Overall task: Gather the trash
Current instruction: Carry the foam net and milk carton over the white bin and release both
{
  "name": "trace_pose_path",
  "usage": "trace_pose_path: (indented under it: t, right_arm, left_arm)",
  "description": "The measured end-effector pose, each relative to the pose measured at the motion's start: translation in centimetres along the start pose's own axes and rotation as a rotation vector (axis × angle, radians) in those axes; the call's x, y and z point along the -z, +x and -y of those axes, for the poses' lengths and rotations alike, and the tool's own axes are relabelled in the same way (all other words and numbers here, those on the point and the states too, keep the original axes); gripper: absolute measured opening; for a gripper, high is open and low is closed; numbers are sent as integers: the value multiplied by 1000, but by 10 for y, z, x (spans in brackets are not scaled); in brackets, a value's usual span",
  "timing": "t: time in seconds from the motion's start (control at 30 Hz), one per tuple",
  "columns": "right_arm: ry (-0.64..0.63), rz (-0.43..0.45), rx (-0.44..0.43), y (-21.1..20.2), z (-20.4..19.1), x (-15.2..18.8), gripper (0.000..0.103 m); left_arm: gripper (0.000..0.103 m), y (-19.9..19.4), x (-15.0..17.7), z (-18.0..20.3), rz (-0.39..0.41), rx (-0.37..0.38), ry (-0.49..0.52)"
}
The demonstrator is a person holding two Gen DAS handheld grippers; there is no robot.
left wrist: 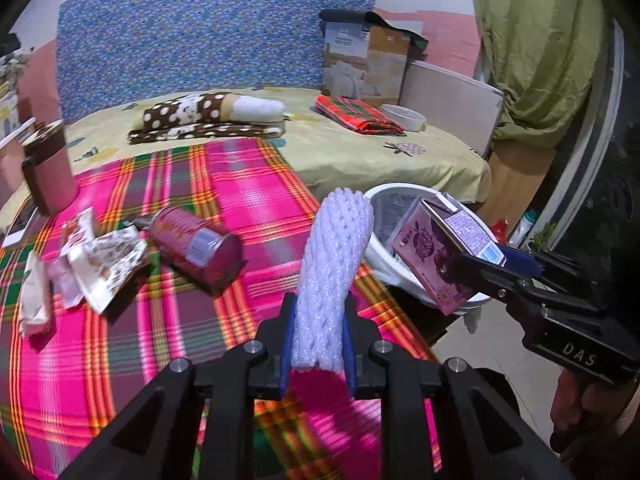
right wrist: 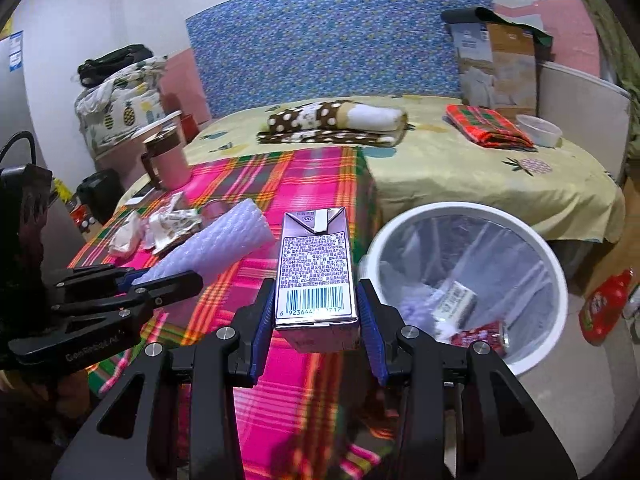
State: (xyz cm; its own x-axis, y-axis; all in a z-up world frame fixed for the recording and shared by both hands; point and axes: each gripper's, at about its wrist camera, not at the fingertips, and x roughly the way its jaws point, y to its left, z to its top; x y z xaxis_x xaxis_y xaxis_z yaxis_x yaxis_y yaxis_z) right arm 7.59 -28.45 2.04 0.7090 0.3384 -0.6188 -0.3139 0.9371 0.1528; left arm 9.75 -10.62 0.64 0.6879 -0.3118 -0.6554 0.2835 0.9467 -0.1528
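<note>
My left gripper (left wrist: pixel 318 330) is shut on a white foam net sleeve (left wrist: pixel 334 264), held above the pink plaid cloth (left wrist: pixel 248 184); the sleeve also shows in the right wrist view (right wrist: pixel 216 246). My right gripper (right wrist: pixel 316 316) is shut on a purple drink carton (right wrist: pixel 314 272), also in the left wrist view (left wrist: pixel 444 254), just left of the white trash bin (right wrist: pixel 556 280), (left wrist: pixel 376 248). A red can (left wrist: pixel 196 242) lies on its side on the cloth. Crumpled wrappers (left wrist: pixel 100 264) lie left of it.
The bin, lined with a clear bag, holds several pieces of trash and stands on the floor beside the table. A pink cup (left wrist: pixel 50 172) stands at the cloth's far left. A bed (right wrist: pixel 480 168) with folded blankets lies behind. A red bottle (right wrist: pixel 604 306) lies on the floor.
</note>
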Motion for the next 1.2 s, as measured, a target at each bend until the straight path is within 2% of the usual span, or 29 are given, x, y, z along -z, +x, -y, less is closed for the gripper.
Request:
trace_pose_path:
  t: [0.6,1.2]
  right_arm:
    - [126,1,158,-9,74,7,42]
    - [203,-74,194,6,112,17,42]
  left_arm:
    - [21,50,-24,61,-47,84,102]
    - [22,96,-28,100,-125,125,163]
